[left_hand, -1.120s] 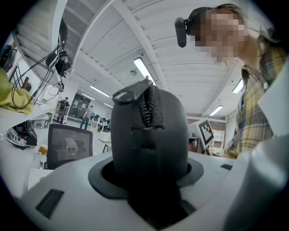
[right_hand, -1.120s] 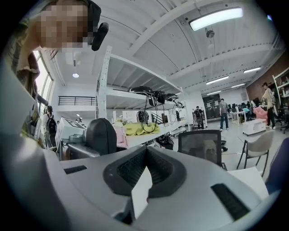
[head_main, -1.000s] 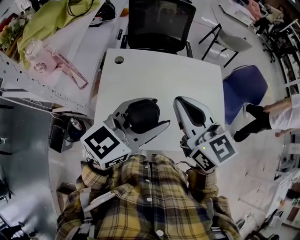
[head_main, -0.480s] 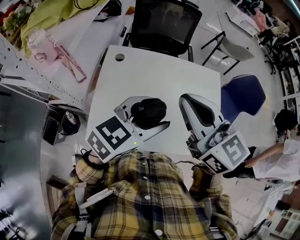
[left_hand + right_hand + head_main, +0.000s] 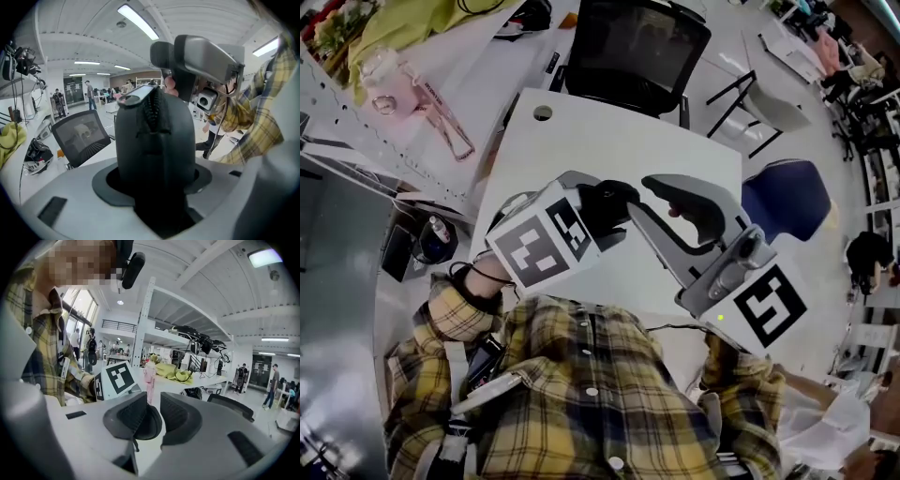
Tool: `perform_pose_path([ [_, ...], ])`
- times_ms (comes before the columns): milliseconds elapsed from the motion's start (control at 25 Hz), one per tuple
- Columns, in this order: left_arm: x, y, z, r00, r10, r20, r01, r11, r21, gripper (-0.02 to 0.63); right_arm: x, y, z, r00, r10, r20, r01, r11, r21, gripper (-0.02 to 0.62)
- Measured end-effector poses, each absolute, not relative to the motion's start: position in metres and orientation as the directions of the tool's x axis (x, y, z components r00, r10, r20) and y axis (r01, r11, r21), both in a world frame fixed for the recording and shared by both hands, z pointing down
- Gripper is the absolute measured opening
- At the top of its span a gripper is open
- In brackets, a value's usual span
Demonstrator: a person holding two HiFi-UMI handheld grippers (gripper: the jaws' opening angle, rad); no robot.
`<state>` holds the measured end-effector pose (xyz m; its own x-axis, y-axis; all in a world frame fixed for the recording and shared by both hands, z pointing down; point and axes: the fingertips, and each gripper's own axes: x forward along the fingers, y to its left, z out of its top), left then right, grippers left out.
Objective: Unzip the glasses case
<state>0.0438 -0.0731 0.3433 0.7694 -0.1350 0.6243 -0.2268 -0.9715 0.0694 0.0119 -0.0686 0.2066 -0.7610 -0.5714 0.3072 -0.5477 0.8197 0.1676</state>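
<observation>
The black zipped glasses case is held above the white table, my left gripper shut on it. In the left gripper view the case stands upright between the jaws, its zipper running up the front. My right gripper reaches in from the right, its tips right beside the case's top. Its jaws are opening, with a narrow gap and nothing pressed between the pads. A dark rounded end with a thin cord shows just below the left pad.
A black office chair stands at the table's far side and a blue chair at its right. A pink bottle and yellow cloth lie on the neighbouring table to the left. My plaid-shirted body is close below.
The left gripper tipped down and turned with the case toward the right gripper. The right gripper rose and swung left to the case's top, and its jaws parted.
</observation>
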Motion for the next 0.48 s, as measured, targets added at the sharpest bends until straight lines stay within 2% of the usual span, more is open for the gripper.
perform_pose_path([
  [160,0.052,-0.073,0.347,0.751,-0.103,0.652,-0.196,-0.978,0.072,0.249,0.005,-0.073,0.218,-0.749,-0.532,0.396,-0.469,0.847,0.25,0.08],
  [480,0.047,-0.079,0.362,0.666,-0.088,0.741,-0.187,-0.981,0.051,0.249,-0.007,-0.082,0.244,-0.737,-0.434,0.519,-0.33,0.9,0.284,0.084],
])
